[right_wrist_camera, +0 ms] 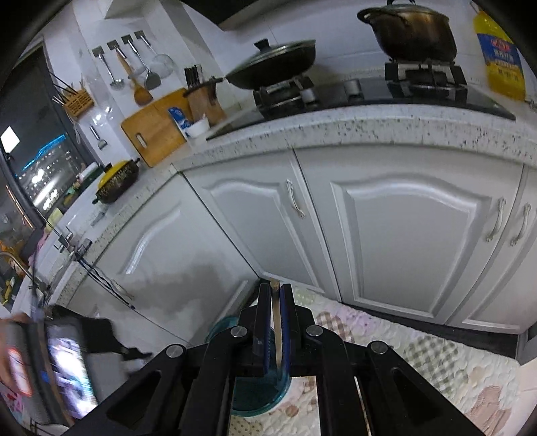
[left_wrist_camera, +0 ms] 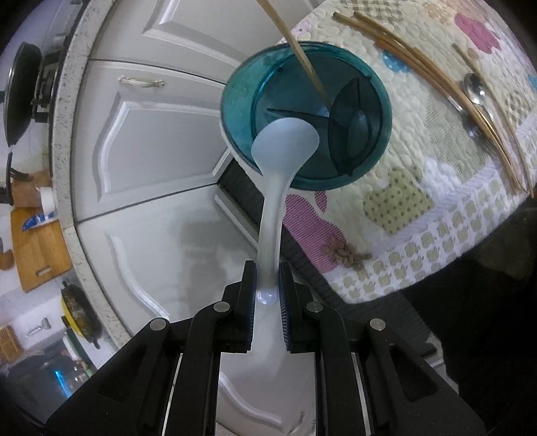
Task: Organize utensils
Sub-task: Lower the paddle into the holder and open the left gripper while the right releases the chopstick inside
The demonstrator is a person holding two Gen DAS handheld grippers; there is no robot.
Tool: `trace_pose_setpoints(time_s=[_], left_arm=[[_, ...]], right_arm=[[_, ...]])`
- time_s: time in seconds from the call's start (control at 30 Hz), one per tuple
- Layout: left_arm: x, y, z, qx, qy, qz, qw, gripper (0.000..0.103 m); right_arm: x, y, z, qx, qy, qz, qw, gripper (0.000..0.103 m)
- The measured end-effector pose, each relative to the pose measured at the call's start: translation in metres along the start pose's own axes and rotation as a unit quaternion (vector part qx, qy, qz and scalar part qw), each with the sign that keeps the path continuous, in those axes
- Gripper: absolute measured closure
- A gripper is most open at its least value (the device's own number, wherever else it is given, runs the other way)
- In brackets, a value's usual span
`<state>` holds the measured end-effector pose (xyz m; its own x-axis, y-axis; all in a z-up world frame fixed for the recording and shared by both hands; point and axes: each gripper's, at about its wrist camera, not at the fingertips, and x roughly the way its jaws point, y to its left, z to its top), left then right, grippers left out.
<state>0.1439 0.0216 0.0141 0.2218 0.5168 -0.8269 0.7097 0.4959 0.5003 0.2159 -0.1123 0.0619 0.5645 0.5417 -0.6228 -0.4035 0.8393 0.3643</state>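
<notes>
A teal round utensil holder (left_wrist_camera: 235,110) with dark inner dividers stands at the edge of a quilted patterned cloth (left_wrist_camera: 419,174). My left gripper (left_wrist_camera: 267,285) is shut on the handle of a white plastic spoon (left_wrist_camera: 285,141), whose bowl hangs over the holder's rim. A wooden chopstick (left_wrist_camera: 302,53) slants down into the holder from above. My right gripper (right_wrist_camera: 275,291) is shut on that chopstick (right_wrist_camera: 277,322), held upright above the teal holder (right_wrist_camera: 245,399). Several more chopsticks (left_wrist_camera: 419,63) and a metal spoon (left_wrist_camera: 473,87) lie on the cloth.
White cabinet doors (right_wrist_camera: 402,234) under a speckled counter (right_wrist_camera: 369,130) face the cloth. On the counter sit a hob with a wok (right_wrist_camera: 275,63) and a pot (right_wrist_camera: 412,30), a cutting board (right_wrist_camera: 154,130) and a yellow pan (right_wrist_camera: 117,181). A few brown crumbs (left_wrist_camera: 345,255) lie on the cloth.
</notes>
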Motion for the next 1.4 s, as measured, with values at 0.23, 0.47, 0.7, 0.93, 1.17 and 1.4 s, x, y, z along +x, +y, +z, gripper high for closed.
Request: trace_pose_setpoints(time_s=[0.23,0.47,0.7,0.93,1.17,1.4], left_arm=[[0.008,-0.01,0.004,0.028,0.032,0.033,0.9985,0.091],[0.027,-0.023,0.023,0.068,0.072,0.066,0.9929,0.091],[0.036,-0.011,0.031,0.007,0.036,0.024,0.999,0.089],[0.032,0.021,0.017,-0.13,-0.047,-0.112,0.9841,0.084],[0.018,0.054,-0.015,-0.252,-0.137,-0.213,0.934,0.081],[-0.006,0.082,-0.053,-0.347,-0.22,-0.253,0.8761,0.077]], right_arm=[[0.003,-0.003,-0.004,0.01,-0.002,0.014,1.0,0.098],[0.004,-0.014,-0.012,0.038,-0.01,0.027,0.999,0.098],[0.016,-0.015,-0.013,0.041,0.029,0.025,0.998,0.094],[0.021,-0.01,-0.014,0.045,0.04,0.015,0.998,0.062],[0.015,-0.003,-0.017,0.038,0.046,0.003,0.998,0.061],[0.009,0.009,-0.021,0.024,0.045,-0.012,0.999,0.057]])
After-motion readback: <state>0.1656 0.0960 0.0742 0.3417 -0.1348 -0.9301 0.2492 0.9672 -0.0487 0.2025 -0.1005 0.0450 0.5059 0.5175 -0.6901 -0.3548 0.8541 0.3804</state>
